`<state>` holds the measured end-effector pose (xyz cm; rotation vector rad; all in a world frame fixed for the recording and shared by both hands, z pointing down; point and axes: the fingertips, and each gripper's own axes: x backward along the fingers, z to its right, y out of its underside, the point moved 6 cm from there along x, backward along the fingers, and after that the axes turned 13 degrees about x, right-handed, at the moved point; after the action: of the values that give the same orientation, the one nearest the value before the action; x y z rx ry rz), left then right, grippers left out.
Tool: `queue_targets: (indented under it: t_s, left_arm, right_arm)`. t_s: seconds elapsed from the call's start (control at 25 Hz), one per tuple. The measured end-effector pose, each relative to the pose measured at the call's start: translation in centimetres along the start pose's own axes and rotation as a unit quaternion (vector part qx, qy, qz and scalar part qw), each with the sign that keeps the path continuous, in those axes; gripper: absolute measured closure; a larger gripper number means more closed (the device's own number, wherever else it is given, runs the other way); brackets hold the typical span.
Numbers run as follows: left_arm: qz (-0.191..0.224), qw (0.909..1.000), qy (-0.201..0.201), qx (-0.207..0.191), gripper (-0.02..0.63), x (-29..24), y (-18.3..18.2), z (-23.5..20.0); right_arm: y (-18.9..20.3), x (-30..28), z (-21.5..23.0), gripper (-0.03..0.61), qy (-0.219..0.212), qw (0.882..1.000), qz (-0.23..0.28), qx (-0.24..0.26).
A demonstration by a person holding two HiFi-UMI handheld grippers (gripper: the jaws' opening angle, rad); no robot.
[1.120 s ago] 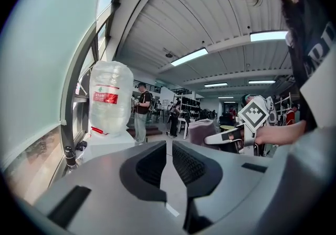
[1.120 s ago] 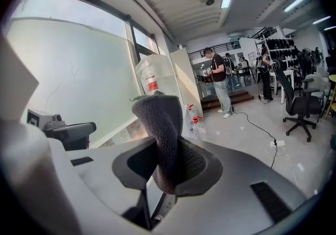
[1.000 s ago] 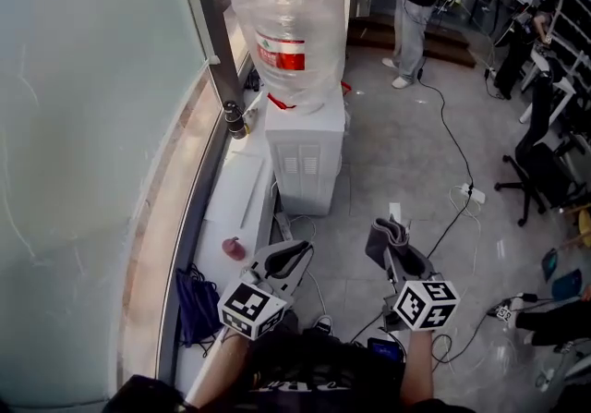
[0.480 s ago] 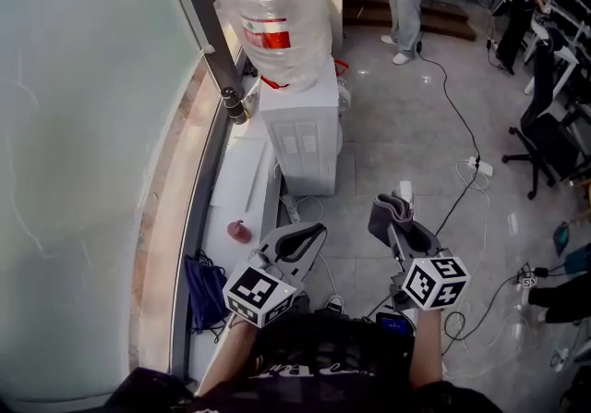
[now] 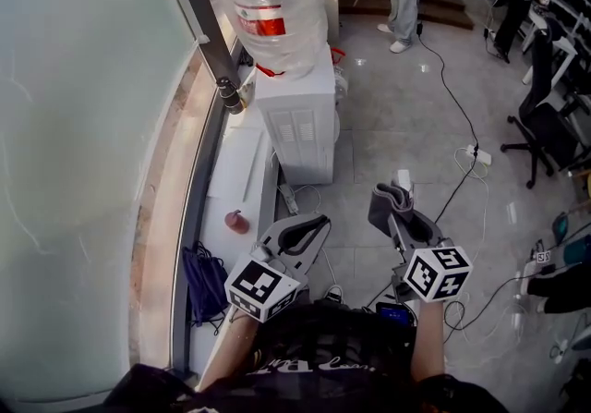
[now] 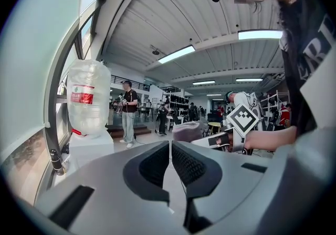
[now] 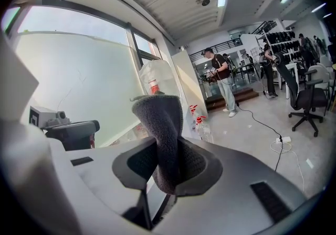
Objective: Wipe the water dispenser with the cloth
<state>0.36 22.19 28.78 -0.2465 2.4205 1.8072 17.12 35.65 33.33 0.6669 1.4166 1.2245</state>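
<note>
Right gripper is pinching the grey cloth, well apart from the water dispenser.
Head view: the boxy white dispenser is standing by the window, carrying a plastic-wrapped bottle; a power strip is lying on the floor. Left gripper view: the left gripper is pressing its jaws together, empty. Right gripper view: the nubby cloth is sticking up.

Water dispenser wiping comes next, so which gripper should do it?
Right. The right gripper is shut on the grey cloth, while the left gripper is shut with nothing in it. Both sit well short of the water dispenser.
</note>
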Motion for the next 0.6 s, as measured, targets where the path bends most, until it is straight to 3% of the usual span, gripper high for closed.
queue_targets:
  t_s: [0.6]
  left_arm:
    - [-0.008, 0.9999, 0.010, -0.003, 0.583, 0.04, 0.48, 0.46]
  right_arm:
    - [-0.37, -0.06, -0.26, 0.480, 0.003, 1.000, -0.003, 0.012]
